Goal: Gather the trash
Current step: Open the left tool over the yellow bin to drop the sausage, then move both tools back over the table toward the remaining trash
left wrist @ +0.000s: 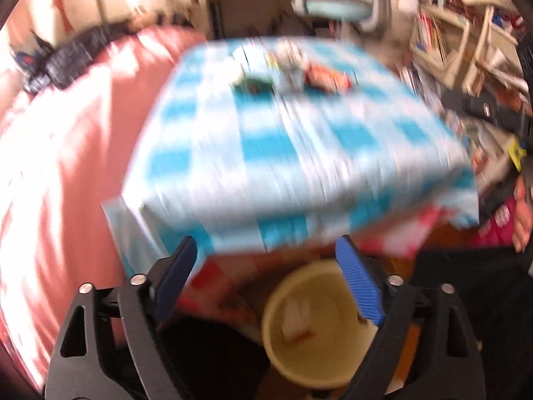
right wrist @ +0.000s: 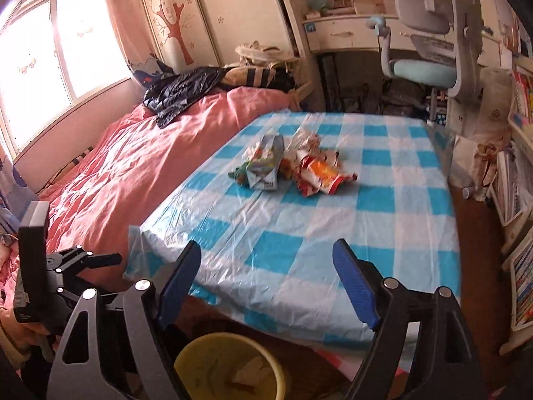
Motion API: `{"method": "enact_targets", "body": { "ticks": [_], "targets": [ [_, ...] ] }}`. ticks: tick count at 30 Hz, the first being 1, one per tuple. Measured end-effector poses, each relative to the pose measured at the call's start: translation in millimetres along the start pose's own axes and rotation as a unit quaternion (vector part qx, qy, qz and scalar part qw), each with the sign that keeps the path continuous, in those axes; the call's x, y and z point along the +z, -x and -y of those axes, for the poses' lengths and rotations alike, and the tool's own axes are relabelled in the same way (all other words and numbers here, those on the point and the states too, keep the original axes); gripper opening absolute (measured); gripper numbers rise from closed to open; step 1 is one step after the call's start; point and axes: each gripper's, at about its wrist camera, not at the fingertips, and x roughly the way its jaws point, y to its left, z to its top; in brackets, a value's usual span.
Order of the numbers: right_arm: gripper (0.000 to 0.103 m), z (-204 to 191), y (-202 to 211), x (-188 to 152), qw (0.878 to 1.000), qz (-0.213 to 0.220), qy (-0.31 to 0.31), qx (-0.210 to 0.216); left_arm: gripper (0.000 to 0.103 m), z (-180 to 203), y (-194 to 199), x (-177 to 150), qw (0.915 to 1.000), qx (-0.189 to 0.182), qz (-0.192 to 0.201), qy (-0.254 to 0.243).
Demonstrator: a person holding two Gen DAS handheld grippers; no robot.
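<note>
1. Pink bedding (right wrist: pixel 126 173) lies left of a worktop (right wrist: pixel 333 233) under a blue-and-white checked cover.
2. Crumpled wrappers (right wrist: pixel 293 166) sit piled mid-worktop, well apart from both grippers.
3. Below the near edge stands a yellow bin (right wrist: pixel 230 366) holding pale scraps.
4. Left gripper (left wrist: pixel 266 253) hovers above the bin, jaws apart, empty.
5. Right gripper (right wrist: pixel 266 253) likewise, jaws apart.

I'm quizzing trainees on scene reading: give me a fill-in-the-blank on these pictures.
1. The wrappers lie on a blue-and-white ____ tablecloth.
2. The bin below the table's near edge is ____ in colour.
3. Both the left gripper and the right gripper are ____.
4. The bed cover is ____.

Missing words: checked; yellow; open; pink
</note>
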Motion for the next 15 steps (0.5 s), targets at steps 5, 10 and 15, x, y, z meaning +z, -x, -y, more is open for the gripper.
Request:
{"method": "enact_targets", "body": {
  "ticks": [5,10,15],
  "targets": [
    [0.086,4.7,-2.2,27.9,0.998,0.046,0.039,-0.032,0.093,-19.1,6.5,62.5,0.9966,0.033,0.069,0.031],
    [0.086,19.8,-15.0,44.1,0.996,0.062,0.035,-0.054,0.094,-36.1,-8.2,119.7,0.9912,0.068,0.098,0.058],
    [0.086,29.6,-27.6,50.3,0.996,0.062,0.013,-0.056,0.096,-45.1,-29.8,151.8,0.9869,0.084,0.117,0.073]
  ]
}}
